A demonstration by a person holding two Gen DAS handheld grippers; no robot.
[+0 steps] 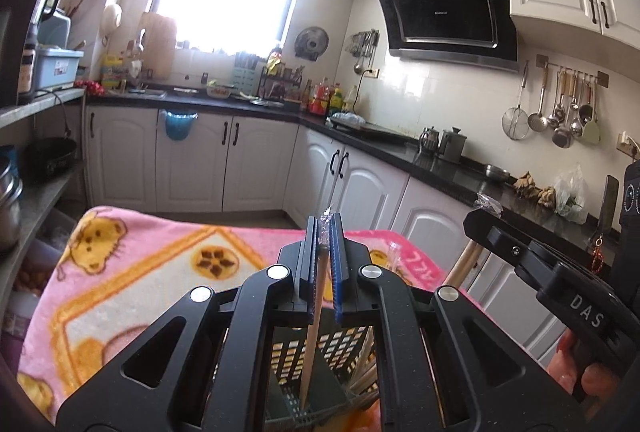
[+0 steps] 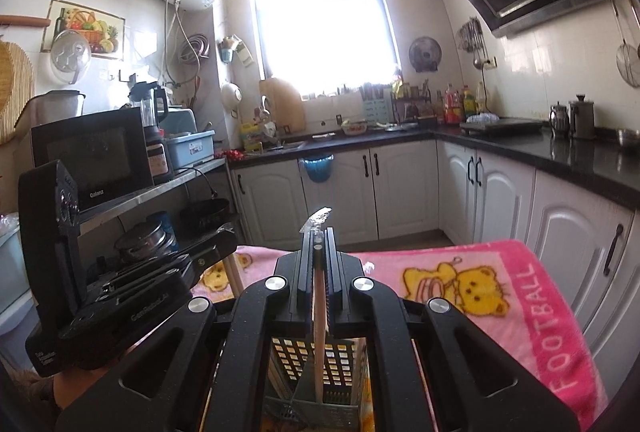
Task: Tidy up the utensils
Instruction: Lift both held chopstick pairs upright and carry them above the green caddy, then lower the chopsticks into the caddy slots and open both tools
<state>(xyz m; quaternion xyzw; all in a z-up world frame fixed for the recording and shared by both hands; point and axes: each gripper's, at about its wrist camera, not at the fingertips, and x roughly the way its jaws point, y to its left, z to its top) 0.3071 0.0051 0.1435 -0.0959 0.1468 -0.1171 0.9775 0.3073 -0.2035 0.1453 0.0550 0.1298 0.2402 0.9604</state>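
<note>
- The left gripper [image 1: 325, 232] stands at the lower middle of its own view, its jaws clenched on a wooden chopstick [image 1: 314, 328] in a clear wrapper.
- That chopstick runs down from between the jaws into a dark slotted holder [image 1: 348, 352] at the bottom middle of the frame; the wrapper's crinkled end pokes out above the fingertips.
- More pale sticks [image 1: 366, 372] lean inside the holder, to the right of the held one.
- The holder sits on a pink blanket [image 1: 132, 272] printed with yellow bears, filling the lower left of that view.
- The right gripper [image 2: 319, 244] fills the lower middle of its own view, jaws clamped on a second chopstick [image 2: 320, 344], also wrapped, with plastic sticking up past the tips.
- This second chopstick drops into the same holder [image 2: 340, 364], at the bottom middle of the frame.
- Each gripper shows in the other's view: the right one at the right edge of the left view, with a hand [image 1: 580, 364] on its grip; the left one at the lower left of the right view.
- A black counter [image 2: 560, 151] runs through the middle right of the right view.
</note>
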